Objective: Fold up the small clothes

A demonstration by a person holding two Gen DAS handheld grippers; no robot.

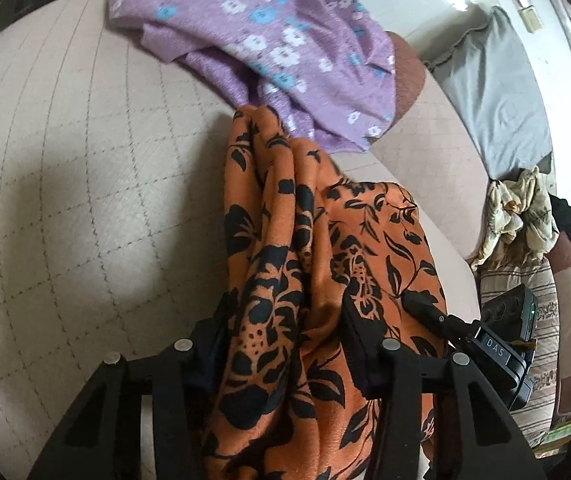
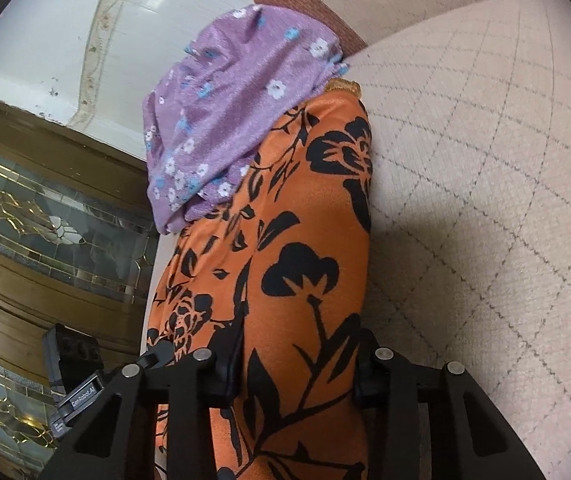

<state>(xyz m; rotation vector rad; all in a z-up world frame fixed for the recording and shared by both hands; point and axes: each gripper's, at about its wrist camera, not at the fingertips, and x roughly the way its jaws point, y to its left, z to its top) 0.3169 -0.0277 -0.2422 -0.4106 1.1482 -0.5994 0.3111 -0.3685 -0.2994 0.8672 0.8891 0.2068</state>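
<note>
On sofa (image 1: 65,160) | left view: grey pillow (image 1: 497,92) | right view: glass door (image 2: 45,216)

Between my left gripper's (image 1: 285,328) black jaws I see orange cloth (image 1: 285,248) printed with black flowers and leaves. Beyond the jaws lies a lilac cloth (image 1: 269,40) dotted with white and blue blossoms, on a cream quilted cover (image 1: 85,180) crossed by thin grey stitch lines. My right gripper's (image 2: 297,364) black jaws frame the same orange-and-black print.
</note>
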